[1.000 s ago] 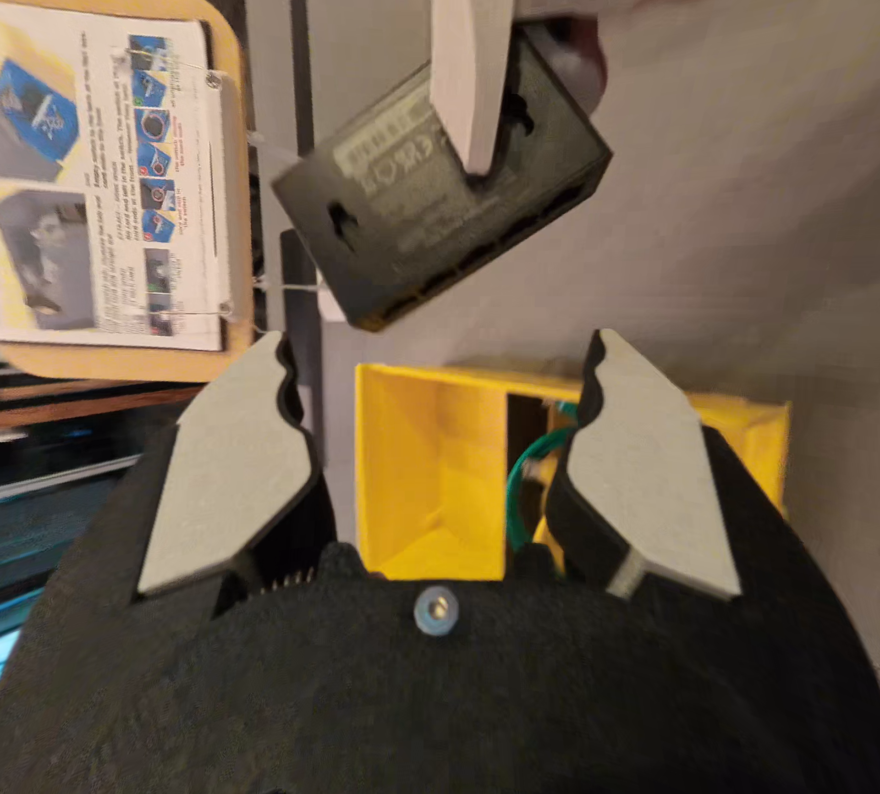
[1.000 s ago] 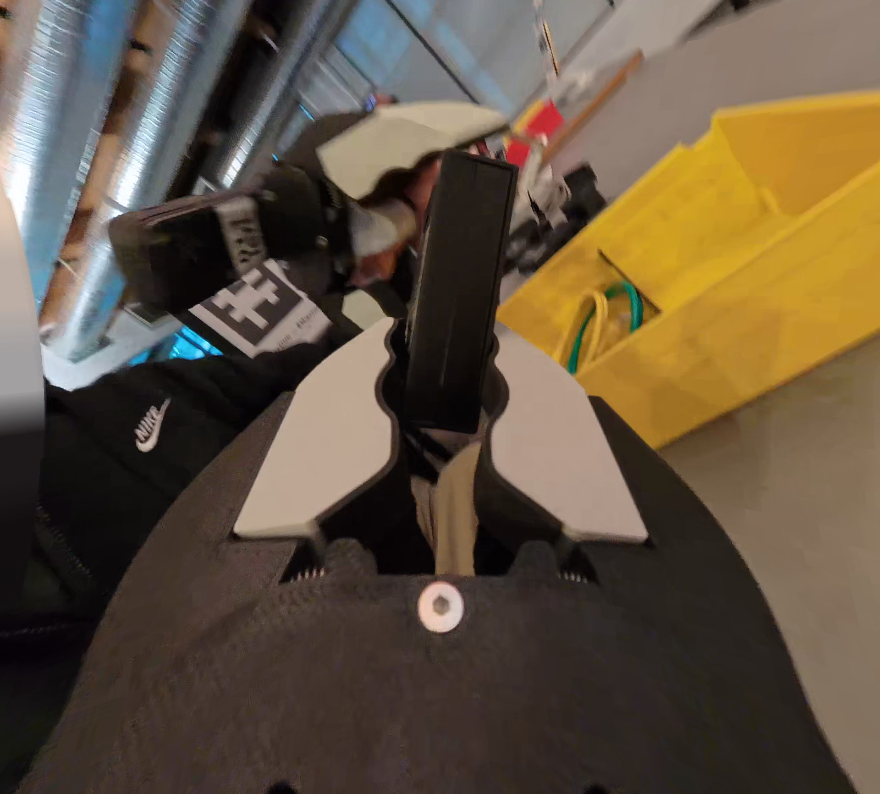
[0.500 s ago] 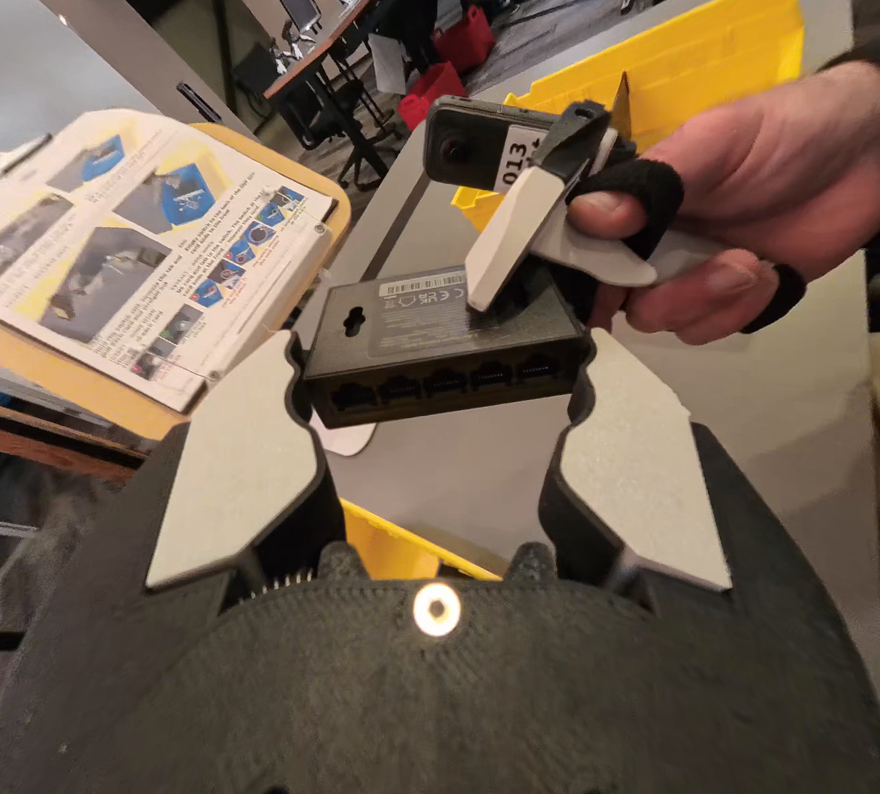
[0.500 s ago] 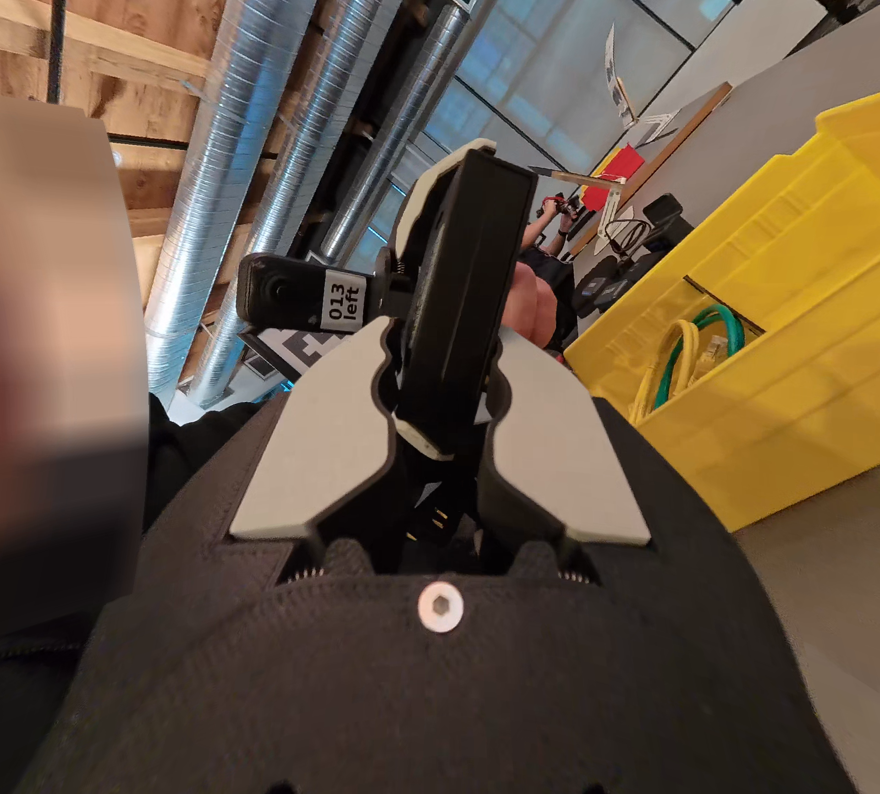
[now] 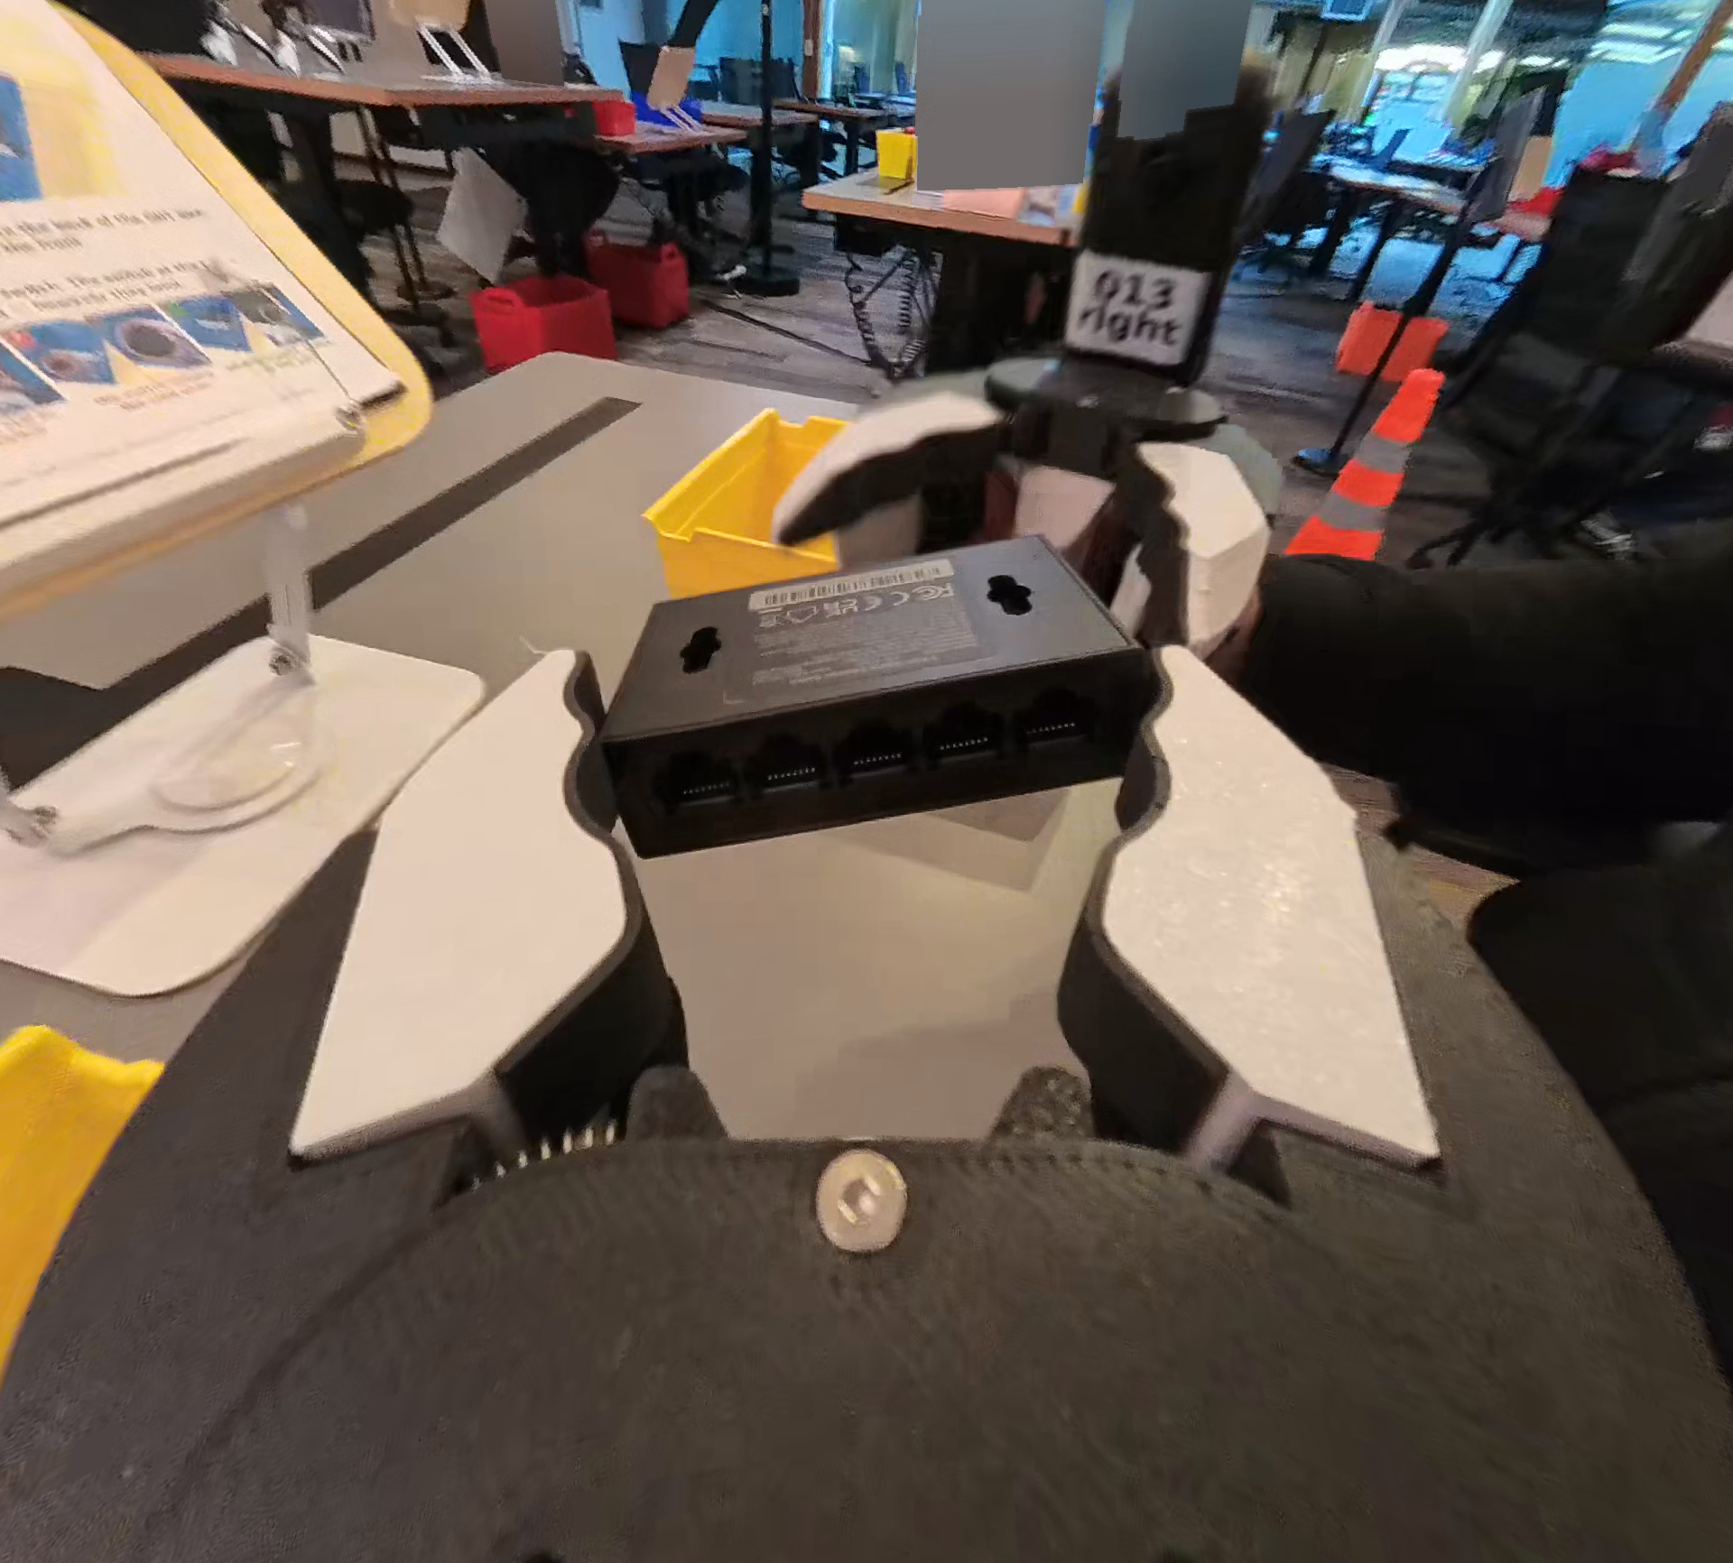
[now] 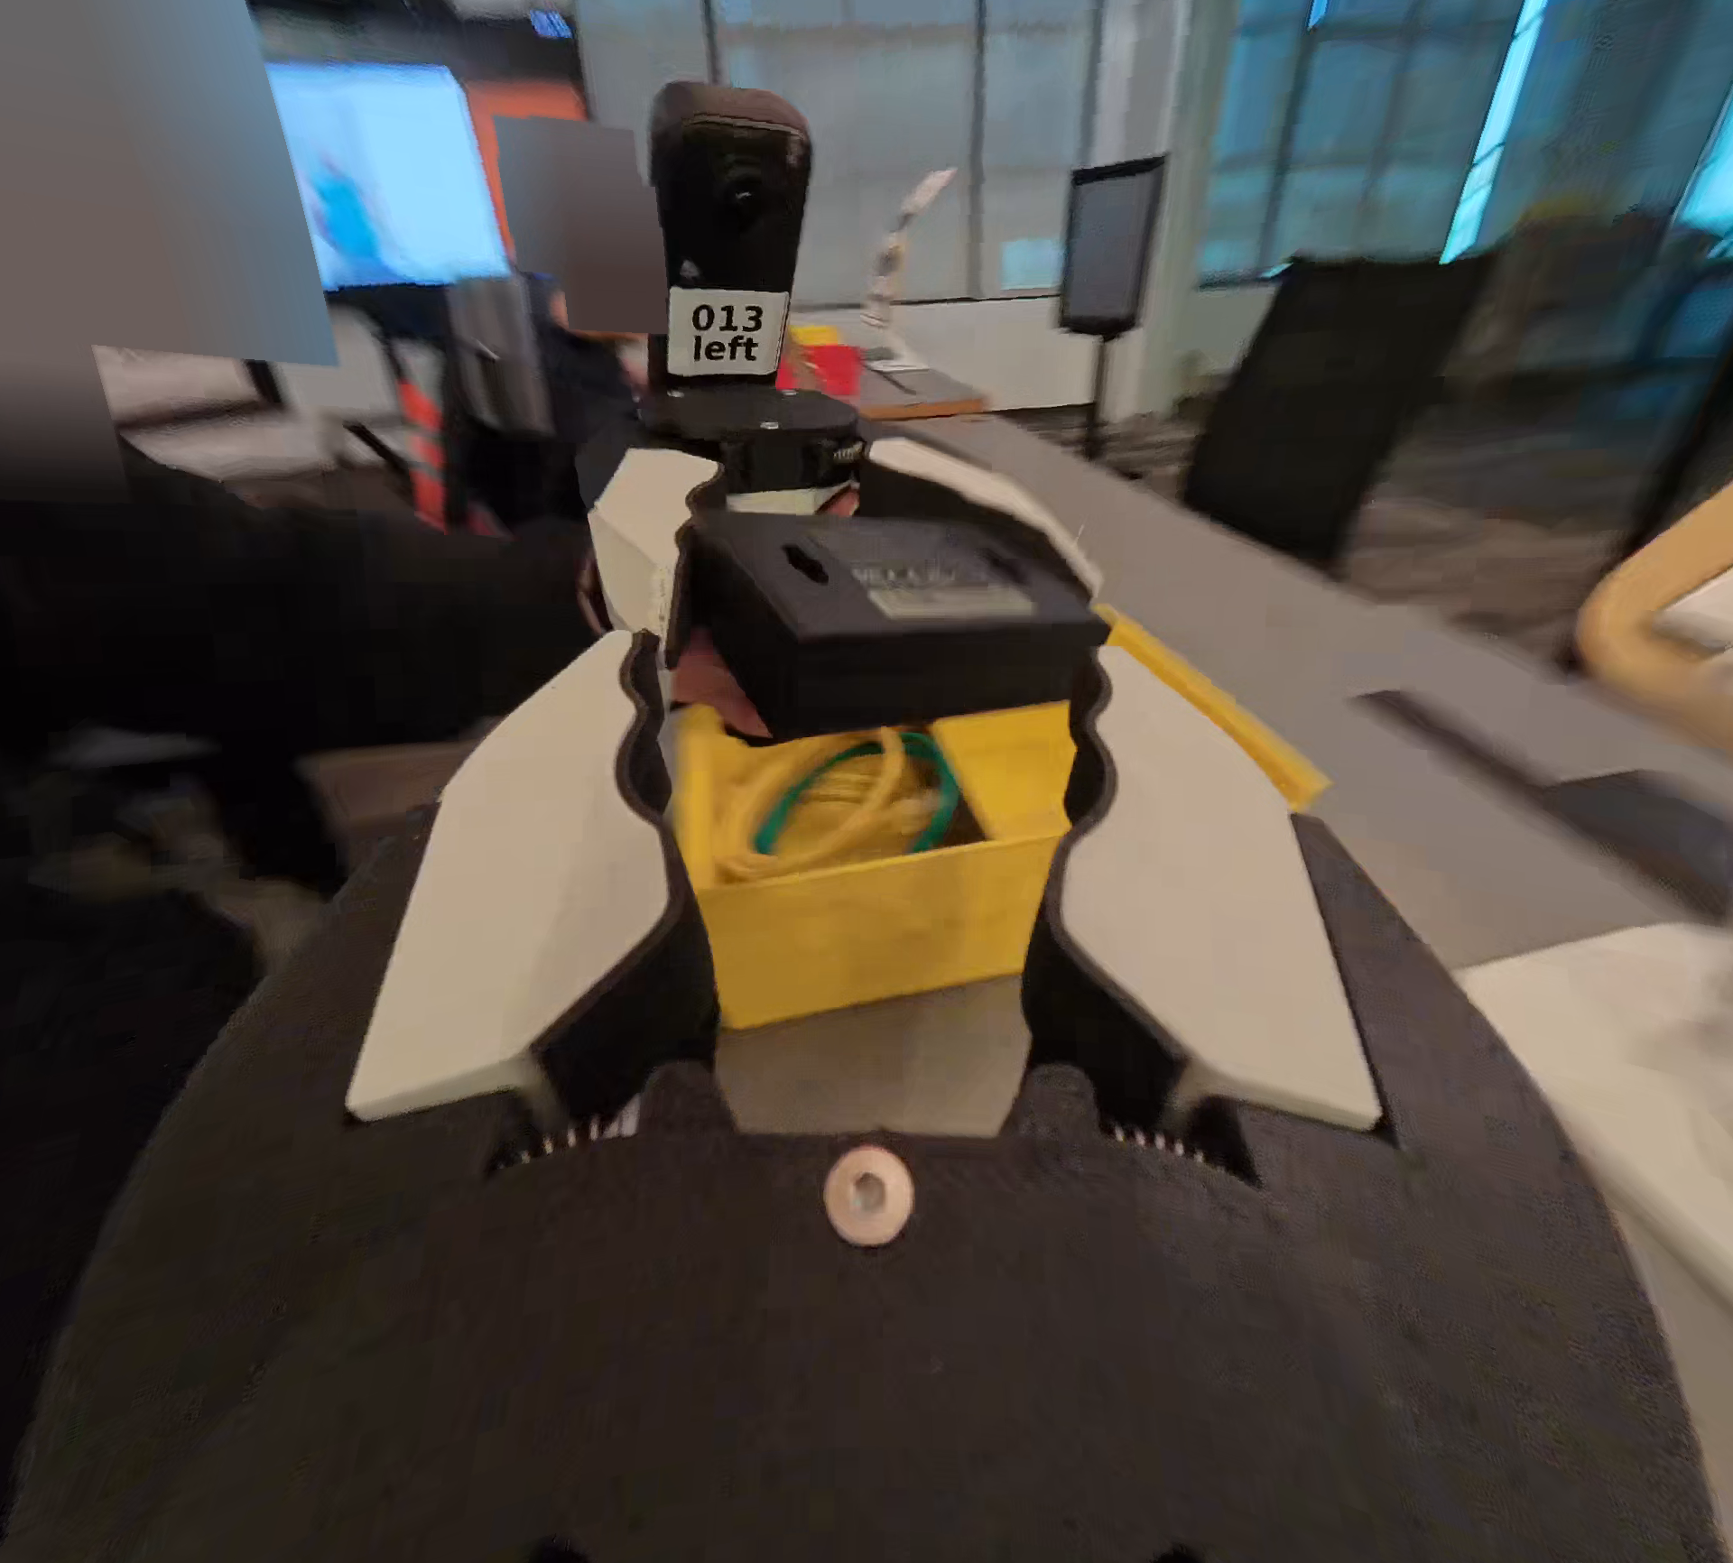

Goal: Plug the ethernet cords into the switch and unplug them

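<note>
Centre frame: left gripper fingers clamped on switch ends, ports facing back for access; right gripper fingers apart, over cords in bin.

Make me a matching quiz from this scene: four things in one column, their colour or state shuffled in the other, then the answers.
Things:
1. switch
2. cords
3. right gripper
4. bin

States:
A. yellow, standing on the table
B. open, holding nothing
C. black, clamped in the left gripper
D. green and yellow, coiled in the bin

Pairs: 1-C, 2-D, 3-B, 4-A
</note>
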The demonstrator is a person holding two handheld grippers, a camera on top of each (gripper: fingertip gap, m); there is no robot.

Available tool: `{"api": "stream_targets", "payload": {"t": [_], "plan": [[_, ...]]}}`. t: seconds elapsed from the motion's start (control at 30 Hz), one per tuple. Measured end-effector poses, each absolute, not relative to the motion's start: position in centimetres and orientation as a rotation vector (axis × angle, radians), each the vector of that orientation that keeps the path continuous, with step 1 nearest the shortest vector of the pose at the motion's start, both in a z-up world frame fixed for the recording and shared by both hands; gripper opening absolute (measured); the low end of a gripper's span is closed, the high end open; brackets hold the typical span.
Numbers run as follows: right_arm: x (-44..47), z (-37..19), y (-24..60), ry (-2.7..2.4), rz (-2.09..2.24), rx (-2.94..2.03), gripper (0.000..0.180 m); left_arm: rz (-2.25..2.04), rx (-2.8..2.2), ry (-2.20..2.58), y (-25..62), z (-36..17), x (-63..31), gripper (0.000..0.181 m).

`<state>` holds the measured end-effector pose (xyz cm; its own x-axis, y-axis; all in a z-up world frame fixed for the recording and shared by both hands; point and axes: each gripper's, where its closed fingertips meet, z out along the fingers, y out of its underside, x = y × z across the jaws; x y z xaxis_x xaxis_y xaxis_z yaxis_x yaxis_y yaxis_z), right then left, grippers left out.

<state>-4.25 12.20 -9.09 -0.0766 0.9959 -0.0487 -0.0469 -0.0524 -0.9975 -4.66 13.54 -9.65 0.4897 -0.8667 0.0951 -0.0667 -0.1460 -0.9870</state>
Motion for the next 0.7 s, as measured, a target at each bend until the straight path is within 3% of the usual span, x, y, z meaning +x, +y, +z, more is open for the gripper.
{"api": "stream_targets", "payload": {"t": [0.3, 0.47, 0.7], "plan": [[-3.5, -10.8, 12.7, -1.575, 0.141, -0.903, 0.069, -1.116, -1.602, 0.809, 12.4, -10.1, -2.7, 0.105], [-5.0, -13.0, 12.5, -1.640, -0.096, -0.847, 0.046, -1.047, -1.679, 0.835, 12.0, -11.5, -1.2, 0.105], [-4.6, -13.7, 13.2, -1.643, -0.110, -0.906, 0.039, -1.058, -1.732, 0.855, 12.0, -12.2, -1.7, 0.103]]}}
